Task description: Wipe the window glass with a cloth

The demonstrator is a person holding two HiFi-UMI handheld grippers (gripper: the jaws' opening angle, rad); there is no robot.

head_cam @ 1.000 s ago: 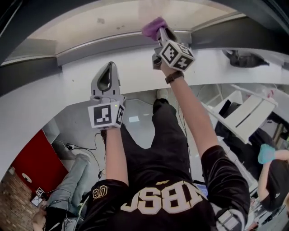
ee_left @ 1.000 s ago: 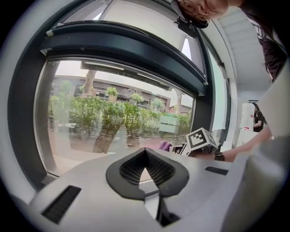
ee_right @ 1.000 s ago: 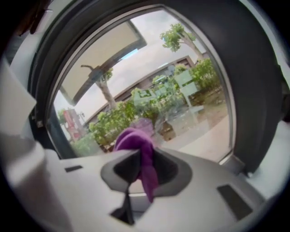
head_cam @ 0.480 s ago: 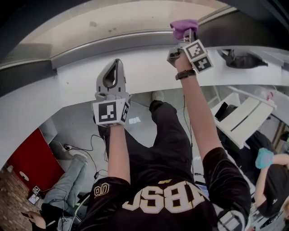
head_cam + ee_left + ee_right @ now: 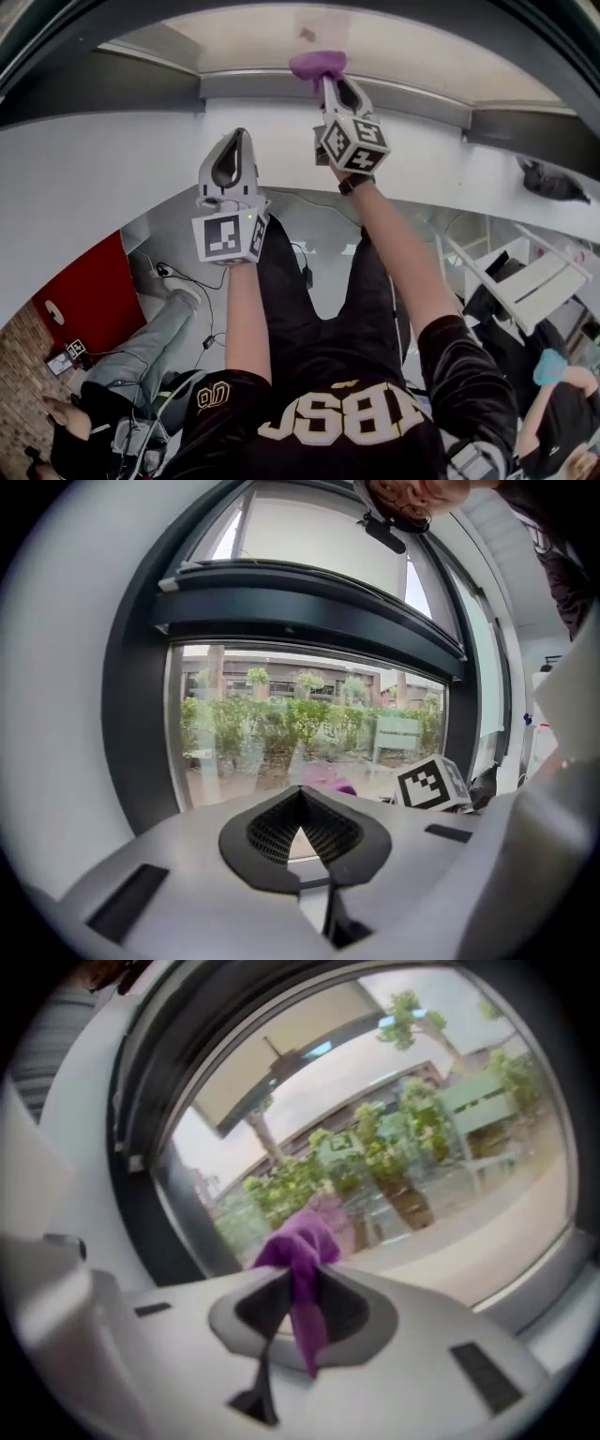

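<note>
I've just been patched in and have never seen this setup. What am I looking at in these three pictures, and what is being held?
There is no robot arm: a person holds a two-jaw gripper in each hand. The head view comes from a camera on the person's head, looking down over both arms. The other two views come from cameras riding on the grippers, looking along their jaws at the window glass. The right gripper is shut on a purple cloth, held up at or very near the glass. The left gripper is shut with nothing in it, lower in the head view.
</note>
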